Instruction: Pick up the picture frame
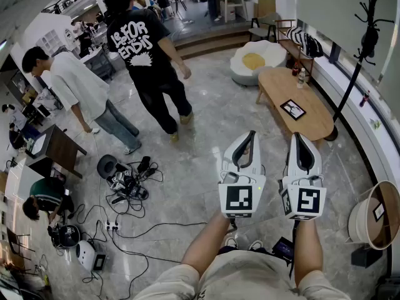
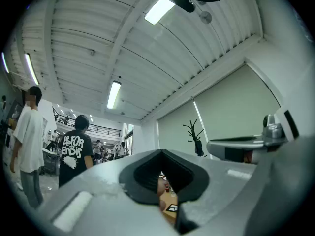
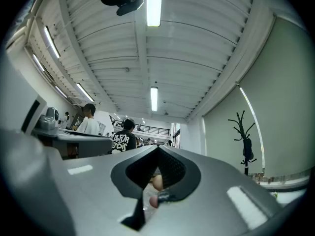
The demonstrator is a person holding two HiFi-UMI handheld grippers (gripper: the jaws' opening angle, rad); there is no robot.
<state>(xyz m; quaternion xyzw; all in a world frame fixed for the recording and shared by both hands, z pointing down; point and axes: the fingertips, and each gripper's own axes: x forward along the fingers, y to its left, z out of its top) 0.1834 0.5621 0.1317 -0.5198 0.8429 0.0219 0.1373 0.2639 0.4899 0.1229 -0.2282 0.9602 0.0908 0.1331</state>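
- Head view: hovering side by side above the marble floor (image 1: 206, 167), the left gripper (image 1: 249, 144) and the right gripper (image 1: 302, 145), each with its jaws pressed together on nothing.
- Lying flat on the low wooden table (image 1: 275, 83), the picture frame (image 1: 292, 109), straight out past the right fingertips and off to the outer side of the left ones, well apart from both.
- Reading as a thin dark border round a pale print: probably light and stiff, likely with a glazed, slick and breakable face.
- Left gripper view: pads meeting at the tips and gripping nothing, leaving only the moulded hollow behind them. Showing through that hollow, low beneath the fingertips, a sliver of the table with the frame's dark edge on it.
- Right gripper view: fingers likewise closed together and empty. Peeking through the hollow, only pale rounded shapes too small to name, with no frame to be made out there.
- Judging the hold: needing the jaws spread first, then closing across the border at the middle of a long side, one finger on top and one under the rim, keeping pressure off the face.
- Expecting trouble getting a finger under a flat-lying edge; tipping or sliding it towards the table's rim possibly helping.
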